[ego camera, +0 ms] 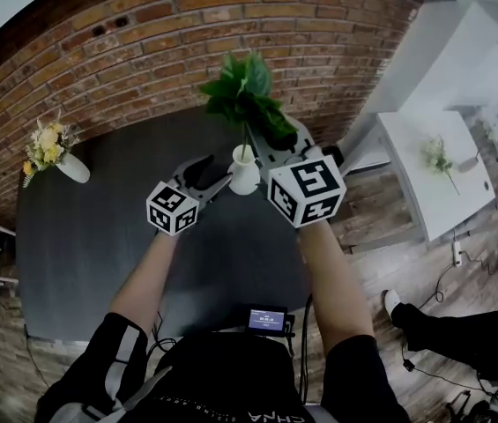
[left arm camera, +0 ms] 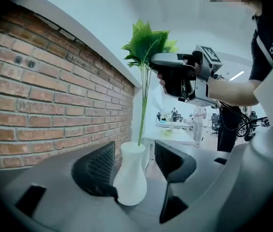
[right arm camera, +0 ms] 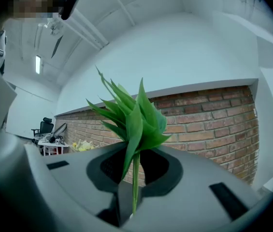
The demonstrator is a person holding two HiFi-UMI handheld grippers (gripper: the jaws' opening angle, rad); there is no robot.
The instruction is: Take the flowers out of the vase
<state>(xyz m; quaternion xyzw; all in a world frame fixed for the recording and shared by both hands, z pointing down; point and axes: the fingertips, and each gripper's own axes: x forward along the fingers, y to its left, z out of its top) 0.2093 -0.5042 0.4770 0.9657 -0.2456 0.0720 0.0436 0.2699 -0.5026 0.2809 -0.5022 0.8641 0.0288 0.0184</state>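
- At the far left of the head view, a small vase (ego camera: 73, 168) of yellow flowers (ego camera: 48, 144) sits on the dark desk (ego camera: 90, 245). It is close to the brick wall (ego camera: 187, 33) and well apart from both grippers.
- Left of centre, the left gripper (ego camera: 214, 180) reaches in toward the white vase (ego camera: 244, 173). In the left gripper view its fingers (left arm camera: 97, 167) stand wide, one on each side of the vase's body. They are closed on it, with the left finger against the belly.
- At the centre of the frame the white vase is upright between those fingers. The green sprig (ego camera: 244, 95) rises from its mouth, with the lower end of the stem inside the neck. Whether the vase's base touches the desk cannot be told.
- Just right of the vase, the right gripper (right arm camera: 135, 161) has its fingers nearly together. They pinch the thin stem just under the leaves, which fan out above them in the right gripper view.
- At the right of the head view stands a white desk (ego camera: 412, 192) with a loose flower stem (ego camera: 438, 159) lying on it.
- At the lower right, another person's shoe (ego camera: 392, 303) rests on the wooden floor (ego camera: 381, 236).
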